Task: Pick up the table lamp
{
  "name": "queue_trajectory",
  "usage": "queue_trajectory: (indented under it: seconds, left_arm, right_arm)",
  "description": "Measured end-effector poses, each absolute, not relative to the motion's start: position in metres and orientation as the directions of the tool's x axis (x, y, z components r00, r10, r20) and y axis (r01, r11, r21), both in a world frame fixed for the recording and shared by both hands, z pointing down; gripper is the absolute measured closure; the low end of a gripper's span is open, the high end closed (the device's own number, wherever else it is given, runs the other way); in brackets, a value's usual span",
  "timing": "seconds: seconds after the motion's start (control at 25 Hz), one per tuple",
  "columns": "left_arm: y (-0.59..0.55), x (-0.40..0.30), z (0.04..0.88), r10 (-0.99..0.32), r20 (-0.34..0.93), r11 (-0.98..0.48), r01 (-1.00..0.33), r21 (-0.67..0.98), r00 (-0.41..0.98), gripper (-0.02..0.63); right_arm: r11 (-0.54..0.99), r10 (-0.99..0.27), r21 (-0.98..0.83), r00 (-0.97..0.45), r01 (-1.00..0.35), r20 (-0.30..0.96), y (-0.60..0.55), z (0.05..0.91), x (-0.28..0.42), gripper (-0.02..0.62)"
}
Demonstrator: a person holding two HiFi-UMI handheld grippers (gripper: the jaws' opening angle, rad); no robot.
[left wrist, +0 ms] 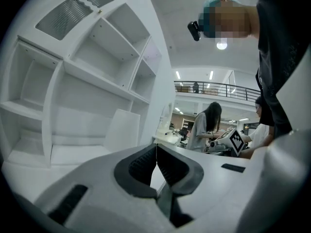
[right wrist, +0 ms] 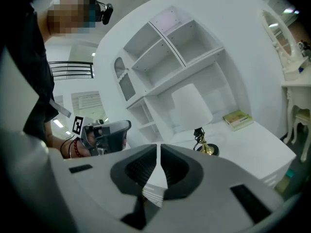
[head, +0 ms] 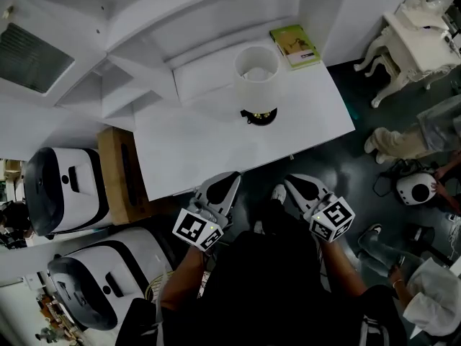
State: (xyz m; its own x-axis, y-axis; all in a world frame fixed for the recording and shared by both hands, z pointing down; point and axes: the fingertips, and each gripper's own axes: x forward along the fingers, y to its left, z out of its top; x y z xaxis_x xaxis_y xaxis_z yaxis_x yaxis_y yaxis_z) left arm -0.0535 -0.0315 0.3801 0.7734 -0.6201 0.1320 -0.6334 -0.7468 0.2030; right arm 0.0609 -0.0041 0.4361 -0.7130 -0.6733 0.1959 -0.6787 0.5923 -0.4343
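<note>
Two grippers, left (head: 229, 181) and right (head: 294, 184), are held near the front edge of the white desk (head: 209, 146), each with jaws pressed together. The table lamp (head: 257, 78) is stood upright at the desk's back, well apart from both grippers, near a green book (head: 295, 46), below the shelf compartments (right wrist: 167, 42).

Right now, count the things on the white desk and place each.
2. The table lamp stands toward the back of the desk; the green book lies at its back right corner, apart from the lamp. The shade could hide something small.

White desk (head: 216, 150) with a table lamp (head: 257, 74) and a green book (head: 295, 46) on top
</note>
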Motion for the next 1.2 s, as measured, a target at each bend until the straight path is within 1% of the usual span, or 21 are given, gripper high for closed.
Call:
queue_trajectory:
  seconds: [0.48,0.76,1.2]
  left_arm:
    - [-0.068,-0.038,0.391,-0.652,0.159,-0.715,-0.671,0.194,0.741,0.588]
    - [-0.073,-0.042,0.413,-0.65,0.181,-0.709,-0.674,0.207,0.738,0.588]
    - [-0.102,-0.038,0.462,-0.631,0.202,-0.72,-0.663,0.207,0.749,0.588]
  right_arm:
    - [0.656,-0.612,-0.391,-0.759,-0.645,0.225,-0.055,0.462,0.073,0.555]
    - [0.694,-0.607,-0.32,-0.763,-0.645,0.222,-0.074,0.47,0.059,0.555]
    - [0.699,-0.607,-0.268,-0.748,-0.663,0.266,-0.116,0.521,0.053,0.555]
